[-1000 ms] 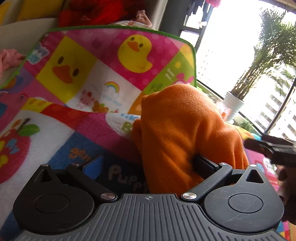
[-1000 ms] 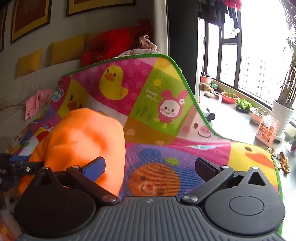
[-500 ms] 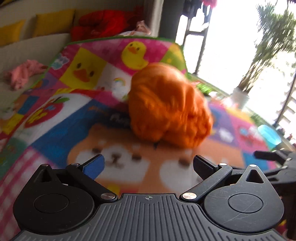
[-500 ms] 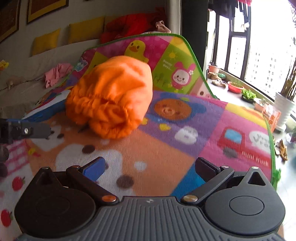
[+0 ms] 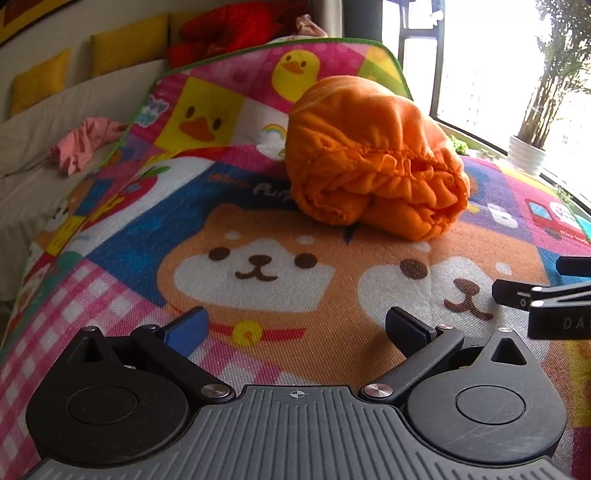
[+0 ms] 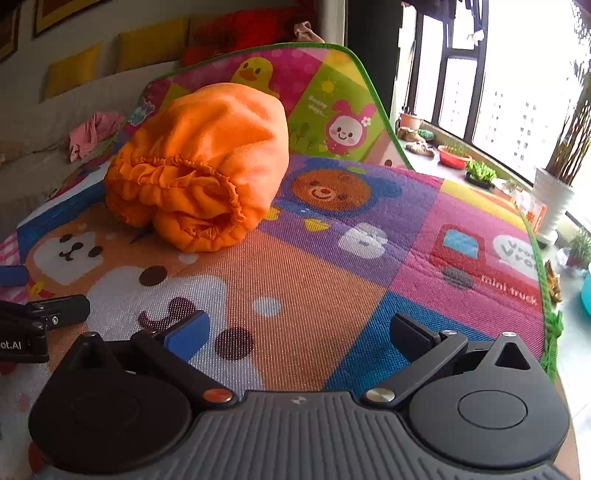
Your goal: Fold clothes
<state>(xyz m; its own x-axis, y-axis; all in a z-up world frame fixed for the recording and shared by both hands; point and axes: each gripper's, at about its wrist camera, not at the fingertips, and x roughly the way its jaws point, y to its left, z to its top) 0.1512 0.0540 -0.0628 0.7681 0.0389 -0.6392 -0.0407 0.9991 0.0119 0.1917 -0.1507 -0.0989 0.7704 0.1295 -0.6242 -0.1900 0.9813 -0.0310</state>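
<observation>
A: Left wrist view first. What do you see?

B: The left gripper (image 5: pixel 295 328) is spread wide, nothing between its fingers, hovering low over the mat (image 5: pixel 332 350) above a cartoon dog face. The orange garment (image 5: pixel 373 158) lies bundled on the mat ahead, its gathered elastic hem facing the camera, well apart from the fingers.

A: Anything else there?

B: The right gripper's tip pokes in at the right edge (image 5: pixel 543 295). A pink cloth (image 5: pixel 83 142) sits on the sofa (image 5: pixel 55 122) at the left, yellow cushions (image 5: pixel 129 44) stand along its back, and red fabric (image 5: pixel 236 29) is heaped behind the mat. A potted plant (image 5: pixel 528 155) stands by the window.

A: And the right wrist view?

B: The right gripper (image 6: pixel 299 332) is also released and empty, over the mat (image 6: pixel 369 277). The garment (image 6: pixel 207 166) is ahead and to the left, resting beside a bear picture. The left gripper (image 6: pixel 40 314) shows at the left edge. The pink cloth (image 6: pixel 92 133) is on the sofa, and a planter (image 6: pixel 554 199) stands near the window.
</observation>
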